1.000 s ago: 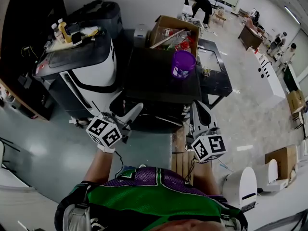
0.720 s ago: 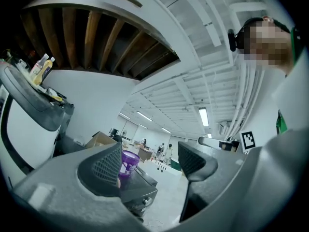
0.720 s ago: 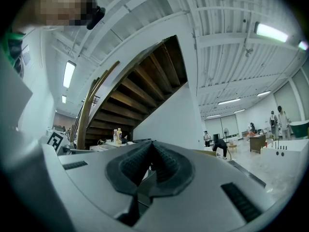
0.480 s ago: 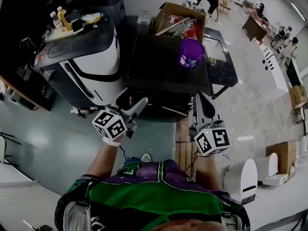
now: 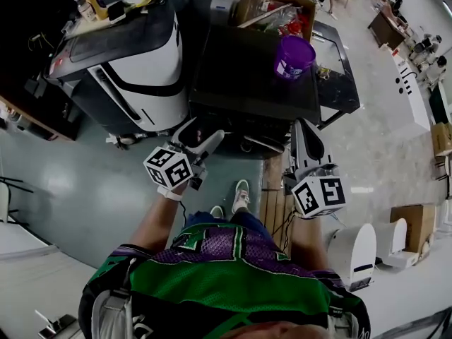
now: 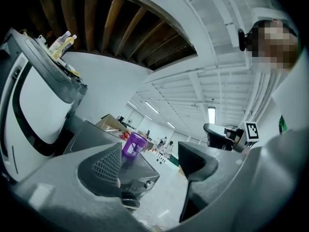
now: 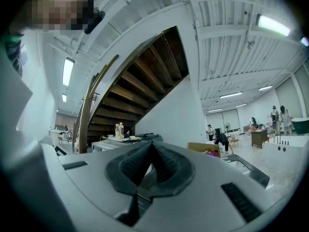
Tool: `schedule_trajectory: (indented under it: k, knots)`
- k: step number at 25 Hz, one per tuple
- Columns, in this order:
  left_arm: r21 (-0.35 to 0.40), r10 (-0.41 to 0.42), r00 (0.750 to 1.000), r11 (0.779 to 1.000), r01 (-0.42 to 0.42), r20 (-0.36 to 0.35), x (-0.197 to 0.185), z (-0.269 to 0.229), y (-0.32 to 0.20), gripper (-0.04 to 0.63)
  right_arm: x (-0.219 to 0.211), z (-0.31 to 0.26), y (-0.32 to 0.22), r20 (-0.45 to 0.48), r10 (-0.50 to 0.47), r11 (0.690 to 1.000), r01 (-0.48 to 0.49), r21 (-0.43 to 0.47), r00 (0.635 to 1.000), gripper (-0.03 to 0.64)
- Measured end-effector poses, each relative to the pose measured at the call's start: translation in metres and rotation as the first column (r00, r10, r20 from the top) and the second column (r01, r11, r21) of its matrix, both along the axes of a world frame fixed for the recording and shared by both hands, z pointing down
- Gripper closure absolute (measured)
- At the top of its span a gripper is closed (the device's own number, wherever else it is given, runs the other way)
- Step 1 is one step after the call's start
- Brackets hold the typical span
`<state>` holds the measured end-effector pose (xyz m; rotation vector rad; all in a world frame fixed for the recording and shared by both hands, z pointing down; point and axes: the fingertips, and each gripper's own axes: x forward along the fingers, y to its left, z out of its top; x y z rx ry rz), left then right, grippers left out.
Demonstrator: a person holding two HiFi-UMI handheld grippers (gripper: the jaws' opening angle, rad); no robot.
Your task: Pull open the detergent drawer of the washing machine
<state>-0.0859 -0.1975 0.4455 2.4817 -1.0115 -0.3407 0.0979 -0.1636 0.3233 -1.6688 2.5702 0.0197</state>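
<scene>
Now, approach step: my left tool [image 5: 202,134], jaws apart and empty, faces the washing machine [image 5: 240,76] ahead; right tool [image 5: 308,140] closed, empty. Next: grip the drawer front.

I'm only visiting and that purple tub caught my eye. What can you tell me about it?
The purple tub is round and slightly tapered. It looks like glossy plastic and has a pale label on its side. It stands upright near the far right corner of the dark machine top, just in front of the open cardboard box. Only that top appears to touch it. I cannot tell whether it has a lid.
</scene>
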Motion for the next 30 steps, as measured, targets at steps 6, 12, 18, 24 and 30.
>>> schedule_trajectory:
  k: [6, 12, 18, 24, 30]
  knots:
    - [-0.063, -0.026, 0.999, 0.998, 0.024, -0.034, -0.002, 0.027, -0.012, 0.244, -0.006, 0.006, -0.018, 0.006, -0.044, 0.999, 0.044, -0.002, 0.999, 0.615]
    - [-0.122, -0.068, 0.995, 0.991, 0.059, -0.071, -0.008, 0.053, -0.035, 0.244, -0.013, 0.005, -0.043, -0.001, -0.099, 0.995, 0.099, 0.017, 0.995, 0.615]
    - [-0.208, -0.112, 0.986, 0.974, 0.084, -0.126, -0.008, 0.094, -0.056, 0.244, -0.009, 0.013, -0.064, -0.006, -0.124, 0.992, 0.124, 0.01, 0.992, 0.615]
    - [-0.28, -0.159, 0.972, 0.954, 0.107, -0.173, -0.005, 0.136, -0.078, 0.241, 0.001, 0.027, -0.078, -0.014, -0.137, 0.99, 0.137, -0.007, 0.99, 0.615]
    - [-0.364, -0.199, 0.949, 0.926, 0.1, -0.245, -0.004, 0.179, -0.105, 0.225, 0.01, 0.034, -0.091, -0.015, -0.145, 0.989, 0.145, -0.016, 0.989, 0.615]
